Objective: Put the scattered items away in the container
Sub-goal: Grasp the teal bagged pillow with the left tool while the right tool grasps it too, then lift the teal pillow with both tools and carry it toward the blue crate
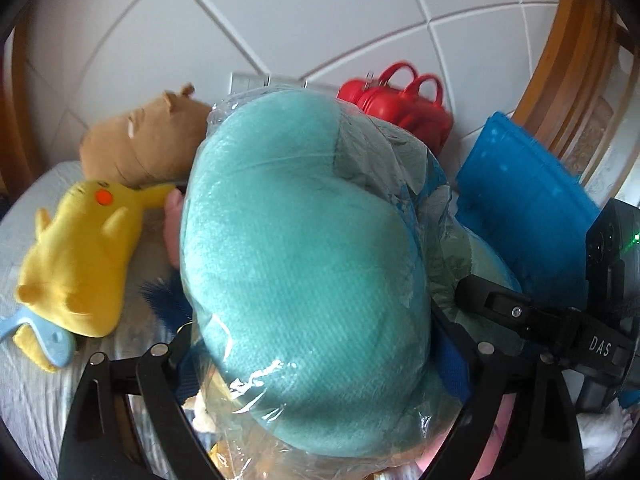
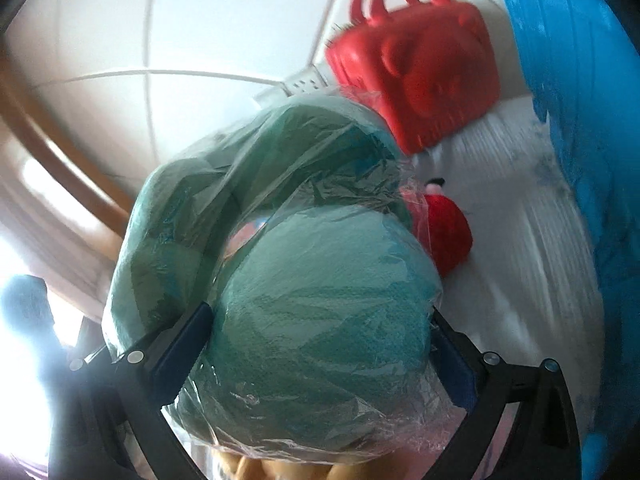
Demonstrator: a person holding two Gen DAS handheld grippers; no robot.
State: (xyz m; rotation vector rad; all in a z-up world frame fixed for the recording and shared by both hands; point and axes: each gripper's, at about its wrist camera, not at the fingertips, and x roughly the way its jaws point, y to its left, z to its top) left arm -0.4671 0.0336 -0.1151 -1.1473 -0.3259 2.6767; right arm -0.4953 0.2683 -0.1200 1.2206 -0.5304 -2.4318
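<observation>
Both grippers clamped on the same teal plush [image 1: 304,264], wrapped in clear plastic. Left gripper [image 1: 320,344]: jaws wide, blue pads pressed into the plush on both sides, wrap crinkled at the contact. Right gripper [image 2: 320,344]: same story, jaws wide around another bulge of the plush [image 2: 320,320], dark pads squeezing it left and right. Plush fills most of both views, lifted clear of the bed [image 1: 24,380].

Right gripper's body [image 1: 560,320] visible in the left wrist view, at the plush's right flank, green LED lit.

Blue bin [image 1: 528,208] just right of the plush, rim close to it; in the right wrist view the bin wall [image 2: 580,120] runs down the right edge. Plush not in the bin, beside it.

Still on the bed: yellow plush [image 1: 80,252] to the left, lying on its side; brown plush [image 1: 148,140] behind it, touching; light-blue item [image 1: 52,340] under the yellow one's lower end. Red bag [image 1: 404,108] with two handles behind the teal plush, against the tiled wall [image 1: 280,20]. Small red-and-pink toy [image 2: 444,228] just beside the teal plush in the right wrist view, on the white cover.

Something yellow under the wrap at the bottom edge [image 2: 280,468], possibly part of the same plush; too cut off to tell. Right wrist view motion-blurred on the right side.
</observation>
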